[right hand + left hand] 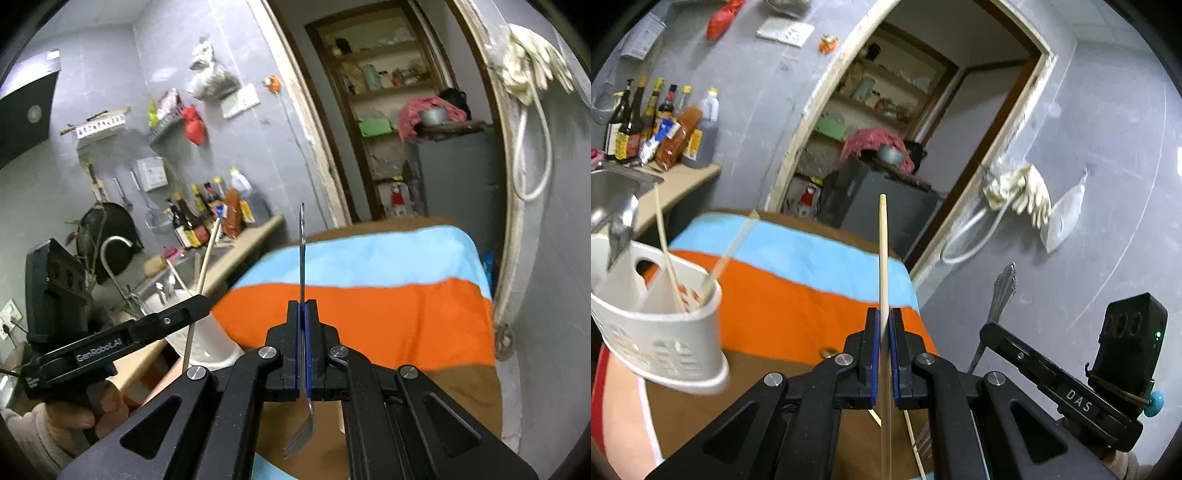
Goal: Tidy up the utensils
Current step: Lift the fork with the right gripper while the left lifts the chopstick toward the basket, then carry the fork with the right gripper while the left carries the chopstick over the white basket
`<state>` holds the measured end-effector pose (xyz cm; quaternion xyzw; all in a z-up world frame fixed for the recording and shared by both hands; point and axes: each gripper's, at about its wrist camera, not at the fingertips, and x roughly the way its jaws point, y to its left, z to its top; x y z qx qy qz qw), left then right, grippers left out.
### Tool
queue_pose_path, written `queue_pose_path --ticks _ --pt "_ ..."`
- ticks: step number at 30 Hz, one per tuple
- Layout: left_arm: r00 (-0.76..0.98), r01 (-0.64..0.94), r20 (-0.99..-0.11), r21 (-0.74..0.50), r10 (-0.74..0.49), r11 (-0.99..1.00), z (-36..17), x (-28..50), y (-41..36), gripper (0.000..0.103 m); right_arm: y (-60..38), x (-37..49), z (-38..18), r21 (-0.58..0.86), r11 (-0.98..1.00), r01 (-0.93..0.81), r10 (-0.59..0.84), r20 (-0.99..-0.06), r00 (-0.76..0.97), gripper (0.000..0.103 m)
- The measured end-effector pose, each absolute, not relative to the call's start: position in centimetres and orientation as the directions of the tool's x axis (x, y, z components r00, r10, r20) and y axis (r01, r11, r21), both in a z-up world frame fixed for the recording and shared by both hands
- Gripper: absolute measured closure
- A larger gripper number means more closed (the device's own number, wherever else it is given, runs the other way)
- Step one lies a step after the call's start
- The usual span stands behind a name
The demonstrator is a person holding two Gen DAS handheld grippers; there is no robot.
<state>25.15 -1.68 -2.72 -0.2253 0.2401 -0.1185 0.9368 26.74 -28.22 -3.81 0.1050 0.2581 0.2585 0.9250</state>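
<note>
Left gripper (884, 317): we see its blue pads clenched on a wooden chopstick (883, 251), which runs up between them and also passes down below the jaws.
Right gripper (303, 308): we see it clamped tight on the handle of a metal fork (302, 258); the handle rises above the pads and the tines hang below, pointing down.
Fork from the left view: we make out its ornate handle end to the right, above the other gripper's black body.
Utensil holder (661, 332): we see a white slotted caddy with dividers standing at the left, on the table edge, near the left gripper but apart from it.
Holder contents: we count two chopsticks (666, 251) leaning in its right compartment and a metal spoon (622, 229) standing in a left one.
Table cloth (798, 288): we see orange, light blue and brown stripes under both grippers.
On the cloth: another thin chopstick (914, 446) lies below the left jaws; more than that we cannot tell.
Person: we see a hand (74, 413) wrapped around the left gripper's grip.
Background: bottles (653, 122) stand on a counter beside a steel sink (613, 184).
</note>
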Motion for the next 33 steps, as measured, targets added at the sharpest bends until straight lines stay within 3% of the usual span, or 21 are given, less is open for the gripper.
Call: queue_pose_path --ticks 10,23,33 --pt "0.939 0.057 -0.272 -0.48 -0.21 0.875 1.1 24.6 6.3 0.098 -22.2 27.5 0.6 0.314 0.796 -0.517 0.601 -0.307 0.738 0.101" --pt "0.987 -0.081 -0.162 -0.578 -0.017 0.812 0.5 24.8 19.5 0.098 -13.2 28.1 3.5 0.32 0.766 -0.557 0.627 -0.183 0.757 0.101" --pt "0.984 -0.081 -0.175 -0.579 -0.027 0.811 -2.9 27.6 23.2 0.098 -8.6 28.9 2.2 0.288 0.797 -0.531 0.591 -0.192 0.784 0.101"
